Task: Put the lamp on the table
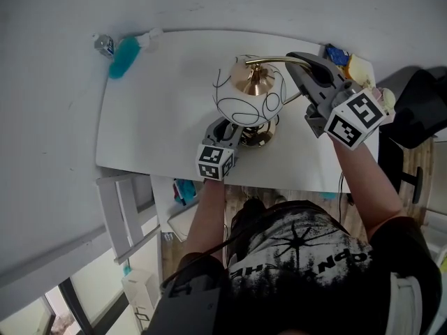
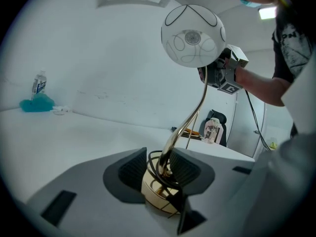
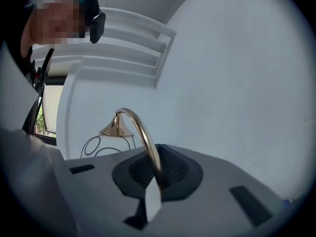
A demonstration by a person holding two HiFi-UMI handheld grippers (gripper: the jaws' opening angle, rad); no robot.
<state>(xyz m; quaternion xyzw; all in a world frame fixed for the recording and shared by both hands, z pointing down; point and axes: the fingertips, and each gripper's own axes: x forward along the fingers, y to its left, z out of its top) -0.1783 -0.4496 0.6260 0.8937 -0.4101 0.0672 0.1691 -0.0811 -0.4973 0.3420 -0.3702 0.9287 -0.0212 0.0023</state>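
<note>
A plain indoor workroom is shown, most likely a small office or a study. A white rectangular table (image 1: 154,117) is set against a bare white wall (image 1: 56,117). A black padded office chair (image 1: 419,103) is seen just beside the table, on a light wooden floor (image 1: 408,155). A small clear plastic bottle (image 1: 104,45) and a teal cloth (image 1: 124,60) are kept at the far corner of the table. A white slatted frame (image 1: 120,211) and a bright window (image 1: 77,299) are seen at the lower left.

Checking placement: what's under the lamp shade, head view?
Under the shade, part of the gold base shows, the left gripper at it. The shade covers the rest of the base and whether it rests on the table.
</note>
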